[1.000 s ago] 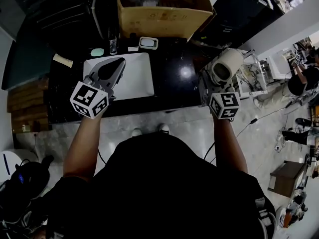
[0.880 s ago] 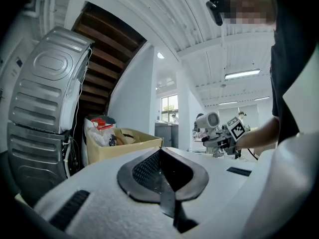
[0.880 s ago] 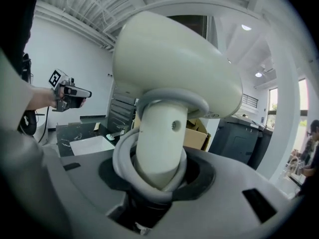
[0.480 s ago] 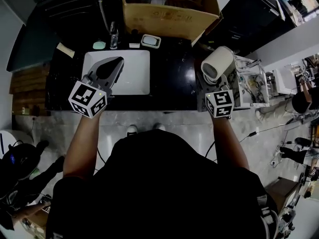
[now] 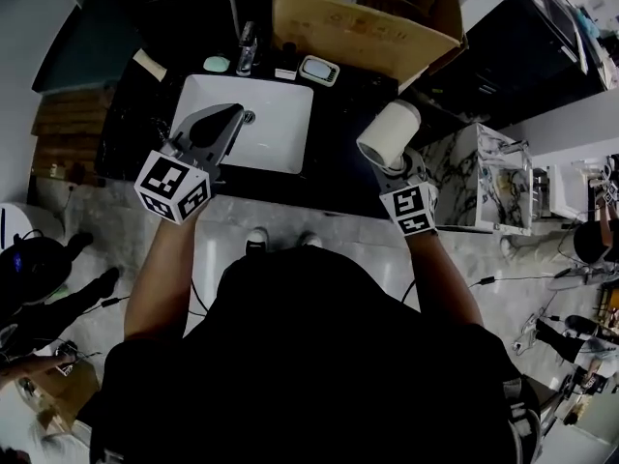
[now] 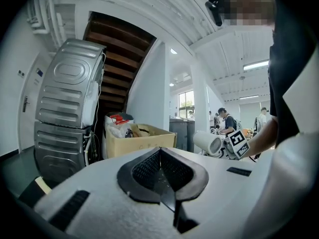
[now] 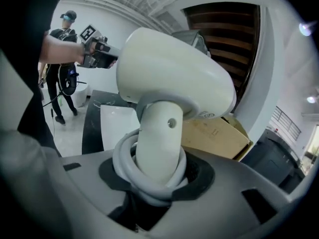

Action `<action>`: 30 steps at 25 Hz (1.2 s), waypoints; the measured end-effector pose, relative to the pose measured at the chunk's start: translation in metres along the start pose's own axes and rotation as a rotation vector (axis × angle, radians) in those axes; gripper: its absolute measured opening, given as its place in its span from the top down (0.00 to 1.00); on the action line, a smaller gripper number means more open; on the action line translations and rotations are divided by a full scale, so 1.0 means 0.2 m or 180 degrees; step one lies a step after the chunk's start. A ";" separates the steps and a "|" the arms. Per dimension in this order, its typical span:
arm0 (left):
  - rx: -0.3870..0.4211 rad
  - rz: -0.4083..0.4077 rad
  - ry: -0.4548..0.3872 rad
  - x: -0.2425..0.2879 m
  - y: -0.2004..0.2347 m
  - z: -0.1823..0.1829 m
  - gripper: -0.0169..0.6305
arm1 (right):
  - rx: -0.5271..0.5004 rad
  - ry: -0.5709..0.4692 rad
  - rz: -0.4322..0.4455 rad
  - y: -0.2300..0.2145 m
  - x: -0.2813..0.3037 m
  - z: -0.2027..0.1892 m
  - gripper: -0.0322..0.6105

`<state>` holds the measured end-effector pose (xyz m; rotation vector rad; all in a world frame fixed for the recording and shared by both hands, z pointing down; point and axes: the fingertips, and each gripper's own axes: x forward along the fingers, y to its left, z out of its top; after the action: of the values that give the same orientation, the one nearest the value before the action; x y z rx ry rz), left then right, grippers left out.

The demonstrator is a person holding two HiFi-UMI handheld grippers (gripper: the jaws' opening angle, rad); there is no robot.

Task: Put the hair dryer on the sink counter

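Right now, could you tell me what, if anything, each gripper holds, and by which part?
The right gripper grips the hair dryer by its handle, over the cord coiled around it. The left gripper holds nothing; its fingers are together.

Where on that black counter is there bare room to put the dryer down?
The bare counter runs from the white basin to the counter's right end, in front of the cardboard box. The hair dryer hangs over it. Behind the basin it is crowded with the faucet and soap dish.
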<state>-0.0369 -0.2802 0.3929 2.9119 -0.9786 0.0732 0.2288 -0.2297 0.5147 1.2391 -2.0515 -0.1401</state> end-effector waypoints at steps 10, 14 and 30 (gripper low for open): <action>-0.0064 0.0234 0.0070 -0.08 0.00 -0.07 0.95 | -0.0418 0.0189 0.0600 0.26 0.15 -0.17 0.68; -0.0082 0.0285 0.0092 -0.10 0.00 -0.07 0.95 | -0.0609 0.0290 0.0819 0.35 0.19 -0.22 0.68; -0.0148 0.0372 0.0173 -0.14 0.04 -0.15 0.95 | -0.1074 0.0821 0.1590 0.69 0.32 -0.52 0.68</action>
<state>-0.0647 -0.2667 0.4209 2.7932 -1.1252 0.1332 0.1762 -0.1811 0.6834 0.4927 -1.9454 -0.0804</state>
